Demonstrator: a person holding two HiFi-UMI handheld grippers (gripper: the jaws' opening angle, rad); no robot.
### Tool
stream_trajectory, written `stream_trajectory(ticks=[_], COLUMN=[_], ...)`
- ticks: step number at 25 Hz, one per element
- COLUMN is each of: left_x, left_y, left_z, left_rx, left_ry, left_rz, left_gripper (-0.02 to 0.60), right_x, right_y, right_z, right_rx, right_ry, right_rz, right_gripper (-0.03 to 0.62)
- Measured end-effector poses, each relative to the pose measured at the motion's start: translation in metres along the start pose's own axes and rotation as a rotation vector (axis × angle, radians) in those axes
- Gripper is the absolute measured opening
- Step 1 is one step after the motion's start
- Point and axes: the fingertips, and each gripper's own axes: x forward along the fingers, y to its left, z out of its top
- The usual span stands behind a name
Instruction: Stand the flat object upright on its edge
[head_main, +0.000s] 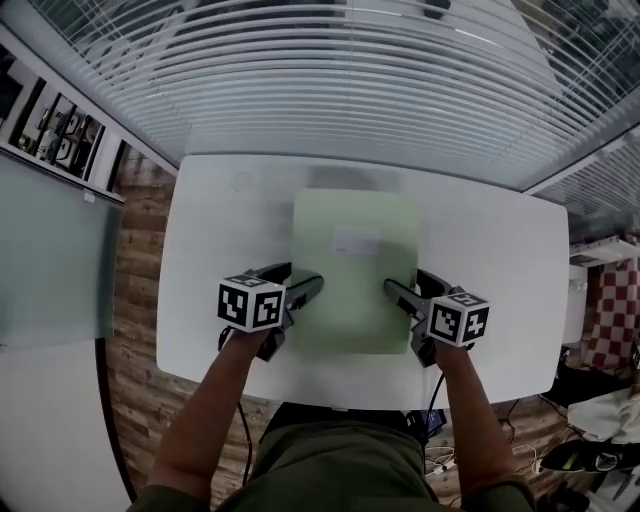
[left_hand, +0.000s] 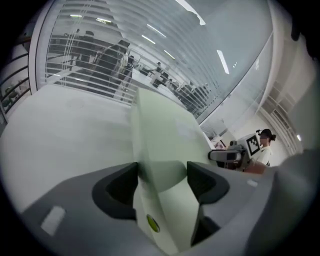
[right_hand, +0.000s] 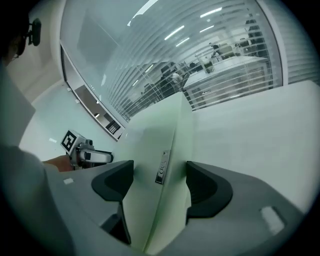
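A pale green flat slab (head_main: 355, 270) lies broad side up over the middle of the white table (head_main: 215, 230), with a small pale label on top. My left gripper (head_main: 308, 287) clamps its left edge and my right gripper (head_main: 393, 291) clamps its right edge. In the left gripper view the slab's edge (left_hand: 160, 130) fills the gap of the left gripper (left_hand: 162, 176), and both pads touch it. The right gripper (right_hand: 160, 176) is shut on the opposite edge (right_hand: 155, 135), where a small metal tag shows. Each gripper also sees the other across the slab.
Window blinds (head_main: 380, 80) run behind the table's far edge. Wood floor (head_main: 135, 390) lies to the left, with a glass partition (head_main: 50, 260) beside it. Cables (head_main: 450, 460) and clutter sit on the floor at the lower right. Bare tabletop flanks the slab.
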Motion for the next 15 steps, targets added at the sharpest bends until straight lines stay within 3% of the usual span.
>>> stream_trajectory(ticks=[9,15], left_x=[-0.037,-0.054], left_y=[-0.022,-0.038], left_z=[0.009,0.023], left_rx=[0.077,0.16], left_ry=[-0.052,-0.088], left_rz=[0.022,0.035], left_gripper=[0.305,0.305], right_x=[-0.025,-0.044], right_y=[0.033,0.051], right_z=[0.013,0.03], right_rx=[-0.092,-0.213], right_ry=[-0.037,-0.079], right_rz=[0.013,-0.008], right_gripper=[0.334,0.334])
